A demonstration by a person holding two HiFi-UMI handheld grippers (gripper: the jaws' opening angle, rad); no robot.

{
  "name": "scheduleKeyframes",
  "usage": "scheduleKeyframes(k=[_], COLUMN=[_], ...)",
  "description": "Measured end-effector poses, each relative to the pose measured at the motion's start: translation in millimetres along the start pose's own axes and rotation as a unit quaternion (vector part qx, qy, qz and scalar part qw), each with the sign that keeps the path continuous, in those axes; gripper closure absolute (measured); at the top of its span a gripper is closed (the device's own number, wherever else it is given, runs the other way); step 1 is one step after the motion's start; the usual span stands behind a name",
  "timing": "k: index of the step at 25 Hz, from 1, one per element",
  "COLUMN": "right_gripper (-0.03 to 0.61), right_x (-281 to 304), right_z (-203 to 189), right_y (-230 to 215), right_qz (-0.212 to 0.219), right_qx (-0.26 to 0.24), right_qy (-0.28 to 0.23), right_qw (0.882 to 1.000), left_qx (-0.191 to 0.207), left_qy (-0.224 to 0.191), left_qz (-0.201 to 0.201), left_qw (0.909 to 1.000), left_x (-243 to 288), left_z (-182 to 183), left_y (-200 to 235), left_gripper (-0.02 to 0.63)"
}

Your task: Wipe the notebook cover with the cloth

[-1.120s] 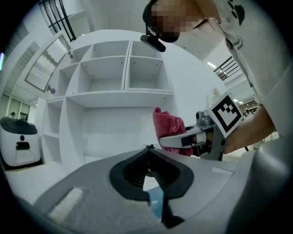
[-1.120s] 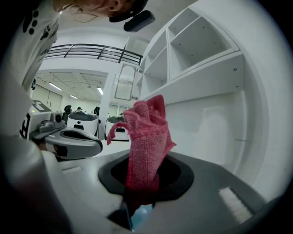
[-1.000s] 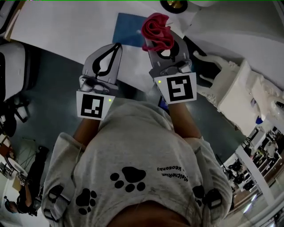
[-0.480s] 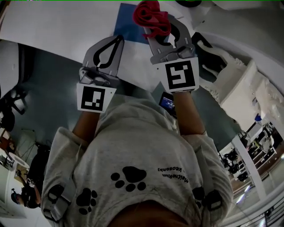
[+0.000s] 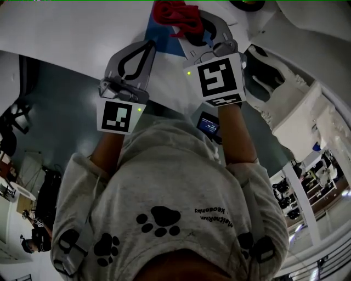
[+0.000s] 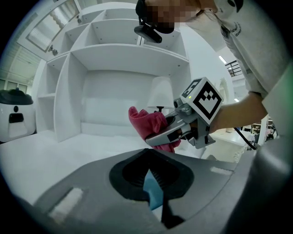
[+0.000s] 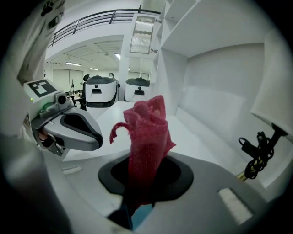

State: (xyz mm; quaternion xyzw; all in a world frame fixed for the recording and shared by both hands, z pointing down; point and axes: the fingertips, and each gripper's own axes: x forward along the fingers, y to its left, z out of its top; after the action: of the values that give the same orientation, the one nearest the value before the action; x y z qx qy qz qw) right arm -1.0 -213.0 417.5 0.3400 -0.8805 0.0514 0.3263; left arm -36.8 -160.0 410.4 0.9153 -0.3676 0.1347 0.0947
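Observation:
A blue notebook lies on the white table, mostly hidden behind the grippers. My right gripper is above it, shut on a bunched red cloth. In the right gripper view the cloth stands up from between the jaws, with a bit of the notebook showing below. My left gripper hangs beside it at the notebook's left edge, shut with nothing in it. The left gripper view shows the notebook through the jaw gap and the cloth ahead.
A white shelf unit stands behind the table. White furniture is at the right, and a small lit screen sits below the right gripper. A black cable clip lies at the right. The table's near edge runs under the left gripper.
Both grippers have moved forward over the table. The right one has carried the red cloth to above the notebook. Both have stayed shut.

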Motion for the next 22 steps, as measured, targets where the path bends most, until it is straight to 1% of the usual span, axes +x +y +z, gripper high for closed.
scheduleKeyframes(k=[3, 5, 8, 10, 12, 16, 22], right_gripper=[0.492, 0.494, 0.494, 0.494, 0.494, 0.495, 0.495], right_x=[15, 22, 31, 35, 39, 45, 59], right_z=[-14, -21, -29, -35, -42, -54, -67], right_y=[1, 2, 6, 8, 10, 14, 20], right_qz=[0.018, 0.027, 0.045, 0.056, 0.066, 0.085, 0.119], right_qx=[0.002, -0.006, -0.018, -0.026, -0.038, -0.065, -0.103], right_qy=[0.041, 0.067, 0.103, 0.13, 0.155, 0.201, 0.255], right_qw=[0.999, 0.997, 0.993, 0.99, 0.985, 0.974, 0.954], left_qx=[-0.002, -0.005, -0.012, -0.007, -0.007, -0.019, -0.024], left_qy=[0.012, 0.019, 0.024, 0.032, 0.04, 0.058, 0.104], left_qz=[-0.002, 0.0, 0.002, -0.001, 0.001, 0.012, -0.003], left_qw=[0.9999, 0.9998, 0.9996, 0.9995, 0.9992, 0.9981, 0.9943], left_x=[4, 6, 6, 7, 7, 10, 16], left_z=[-10, -15, -18, -21, -23, -33, -50], left_y=[4, 7, 9, 9, 9, 11, 10], left_gripper=[0.614, 0.614, 0.614, 0.614, 0.614, 0.614, 0.614])
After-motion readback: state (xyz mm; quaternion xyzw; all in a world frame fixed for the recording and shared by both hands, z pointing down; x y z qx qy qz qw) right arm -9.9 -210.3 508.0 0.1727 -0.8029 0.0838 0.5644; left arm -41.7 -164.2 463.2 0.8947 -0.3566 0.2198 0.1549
